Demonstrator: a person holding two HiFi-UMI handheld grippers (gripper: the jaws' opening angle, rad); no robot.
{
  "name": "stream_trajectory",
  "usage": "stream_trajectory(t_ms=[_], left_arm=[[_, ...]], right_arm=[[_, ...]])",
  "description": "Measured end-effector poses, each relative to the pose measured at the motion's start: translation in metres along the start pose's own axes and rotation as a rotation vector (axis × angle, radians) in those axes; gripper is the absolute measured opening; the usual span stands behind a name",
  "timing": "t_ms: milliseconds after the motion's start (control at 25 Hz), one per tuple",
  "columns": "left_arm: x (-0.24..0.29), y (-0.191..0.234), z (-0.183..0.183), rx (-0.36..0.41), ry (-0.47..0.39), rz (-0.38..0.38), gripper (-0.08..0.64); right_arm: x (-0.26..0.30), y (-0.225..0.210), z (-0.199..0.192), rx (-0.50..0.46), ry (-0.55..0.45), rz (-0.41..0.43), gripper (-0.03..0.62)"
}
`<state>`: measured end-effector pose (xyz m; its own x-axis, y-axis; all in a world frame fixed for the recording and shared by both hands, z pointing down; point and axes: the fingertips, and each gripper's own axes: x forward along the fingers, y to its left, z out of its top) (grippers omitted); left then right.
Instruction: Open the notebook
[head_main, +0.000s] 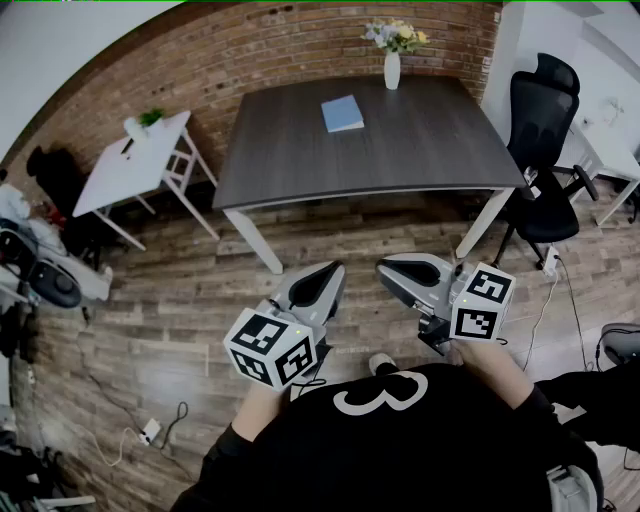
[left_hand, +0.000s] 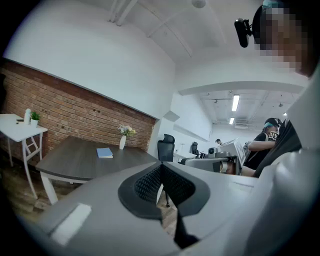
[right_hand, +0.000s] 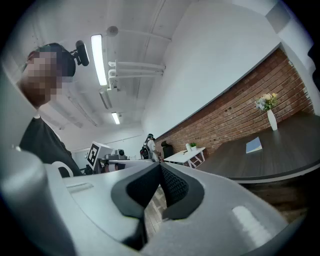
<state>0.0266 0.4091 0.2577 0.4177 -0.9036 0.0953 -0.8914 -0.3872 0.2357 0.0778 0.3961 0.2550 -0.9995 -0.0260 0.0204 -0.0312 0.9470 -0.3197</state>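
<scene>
Stands well back from the dark table (head_main: 420, 150), closed blue notebook (head_main: 343, 113) flat on its far half near the white flower vase (head_main: 392, 70), far out of reach. Holds left gripper (head_main: 332, 272) and right gripper (head_main: 388, 268) level, side by side before the body, jaws of each pressed together on nothing: probably a resting carry for the approach. Needs a walk-up before lifting any cover.

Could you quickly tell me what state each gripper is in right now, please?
Left gripper: closed, holding nothing.
Right gripper: closed, holding nothing.
</scene>
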Motion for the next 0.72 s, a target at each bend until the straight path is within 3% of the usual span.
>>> stream_trajectory(t_ms=[280,720], left_arm=[[-0.01,-0.004,0.002,-0.004,-0.006,-0.005,0.014],[-0.008,0.003,-0.003,-0.001,0.001,0.0,0.014]], right_arm=[[0.0,0.013,-0.002,-0.006,-0.002,0.001,0.002],[-0.004,-0.005,-0.006,0.063,-0.053,-0.049,0.002]])
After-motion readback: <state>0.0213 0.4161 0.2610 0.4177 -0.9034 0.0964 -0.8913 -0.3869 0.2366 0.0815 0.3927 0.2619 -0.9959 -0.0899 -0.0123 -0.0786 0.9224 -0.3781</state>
